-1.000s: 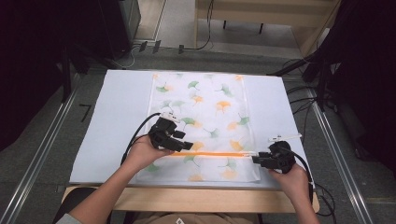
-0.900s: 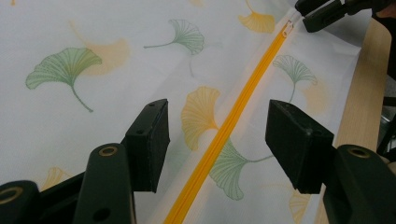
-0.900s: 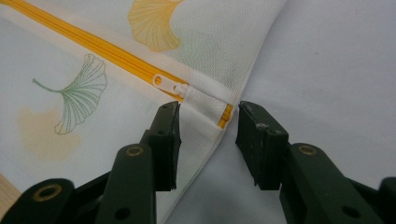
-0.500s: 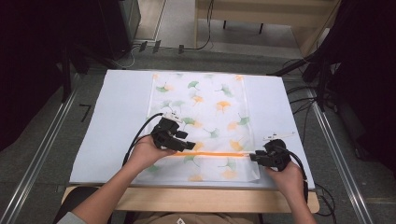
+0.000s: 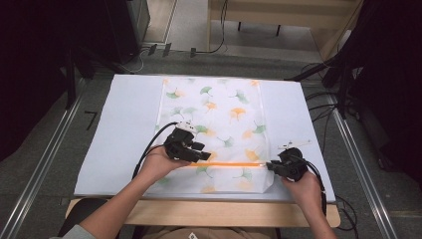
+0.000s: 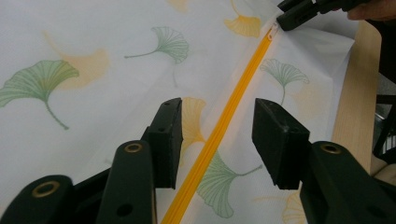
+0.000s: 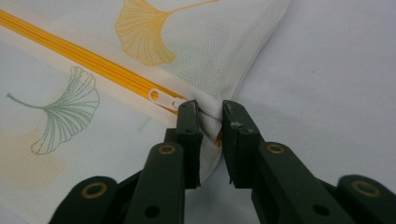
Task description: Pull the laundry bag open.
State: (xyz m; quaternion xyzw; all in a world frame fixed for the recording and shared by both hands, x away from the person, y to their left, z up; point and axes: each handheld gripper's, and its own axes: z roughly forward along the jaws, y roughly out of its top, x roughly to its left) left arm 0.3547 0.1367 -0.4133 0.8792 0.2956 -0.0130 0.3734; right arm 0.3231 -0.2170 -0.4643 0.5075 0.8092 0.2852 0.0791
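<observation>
White cloth [image 5: 219, 119] with an orange zip [image 6: 219, 135] lies flat. The right gripper [image 7: 210, 116] has just closed, pinching the cloth's edge by the zip pull [image 7: 161, 97]. The left gripper [image 6: 217, 128], closing, straddles the zip unpressed.

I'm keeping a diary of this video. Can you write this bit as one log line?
left tool: open, closing astride yellow zipper | right tool: pinching ginkgo-print cover edge beside zipper pull

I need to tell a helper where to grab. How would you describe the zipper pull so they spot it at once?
On the white table cover lies a leaf-printed fabric bag. An orange zipper crosses it near the person's edge. At the zipper's right end, beside the right tool, sits the zipper pull: a small white tab with holes, the one pale piece on the orange line.
</observation>
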